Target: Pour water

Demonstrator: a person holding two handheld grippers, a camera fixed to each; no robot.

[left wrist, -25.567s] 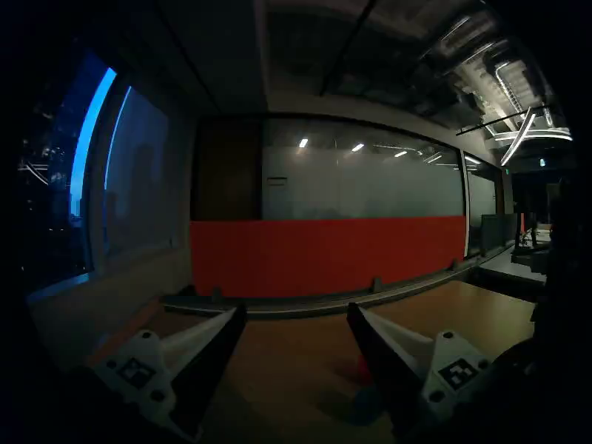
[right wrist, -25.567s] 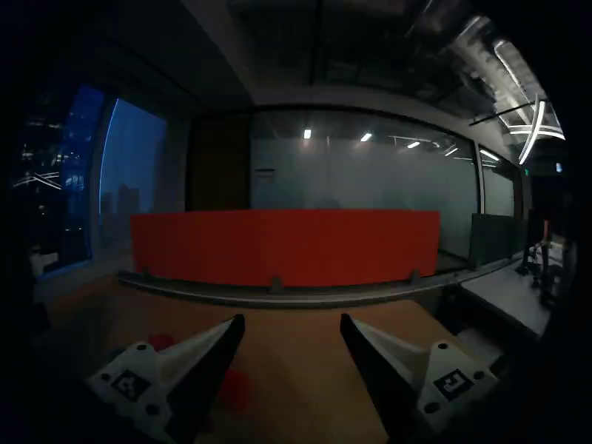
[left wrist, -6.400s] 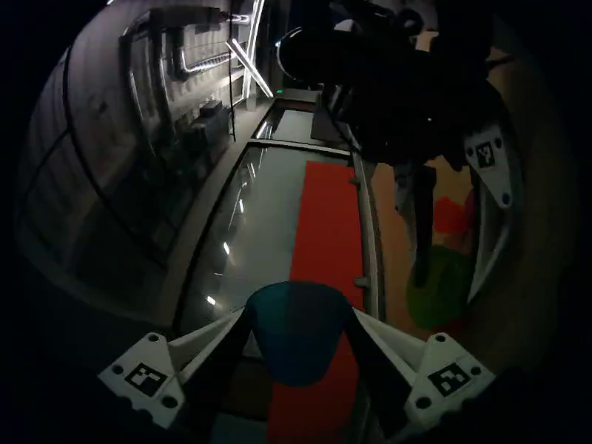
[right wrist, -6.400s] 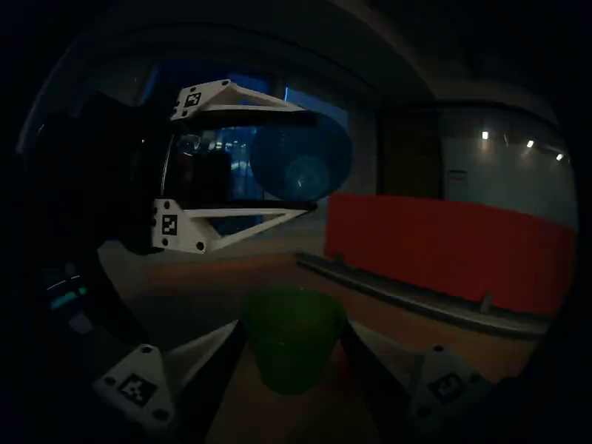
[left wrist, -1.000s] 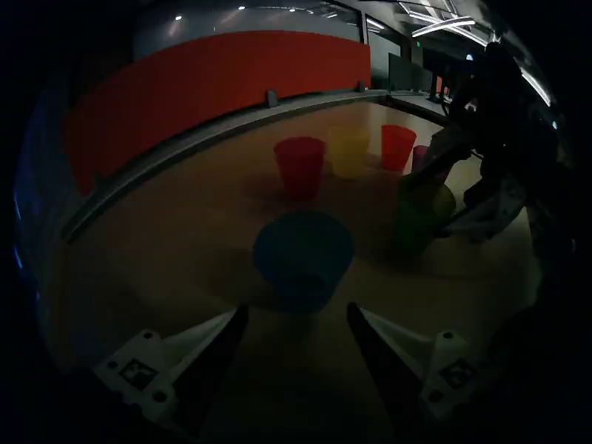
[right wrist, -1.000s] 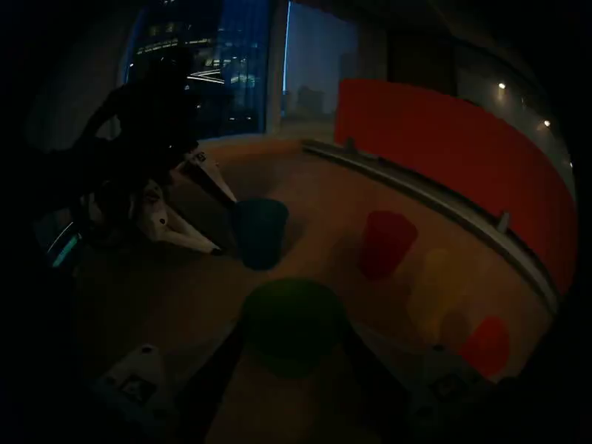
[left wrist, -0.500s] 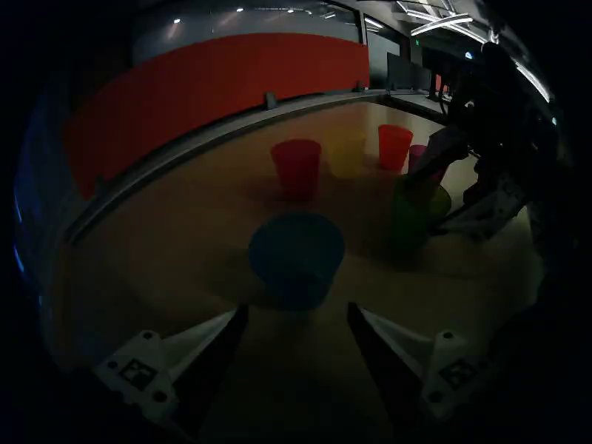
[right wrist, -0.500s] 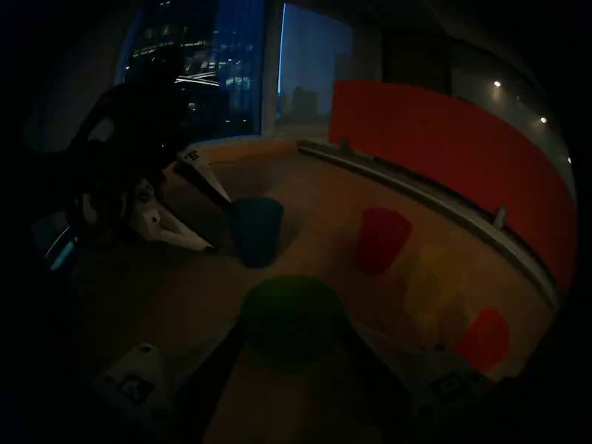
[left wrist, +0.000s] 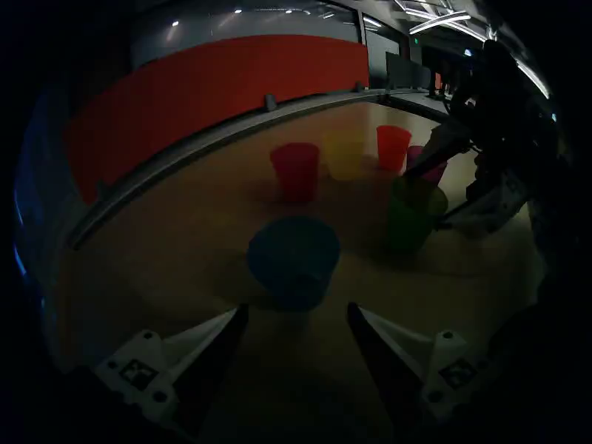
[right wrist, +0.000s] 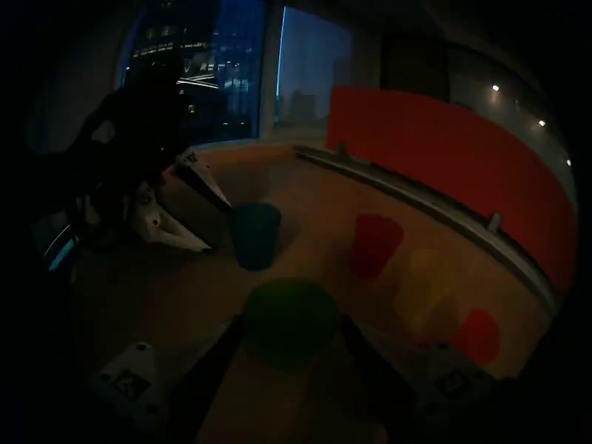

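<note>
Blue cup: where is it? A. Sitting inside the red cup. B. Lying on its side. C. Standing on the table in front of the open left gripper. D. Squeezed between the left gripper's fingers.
C: the blue cup stands upright on the table, just ahead of the left gripper, whose spread fingers do not touch it.

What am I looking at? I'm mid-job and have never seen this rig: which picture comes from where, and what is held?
A person holds a two-finger claw in each hand, with a fisheye camera riding on each. The left gripper view looks along the left claw, open, at the blue cup standing free on the table. The right gripper view looks along the right claw, with the green cup between its fingers; too dark to tell if they press. A red cup and a yellow cup stand beyond.
</note>
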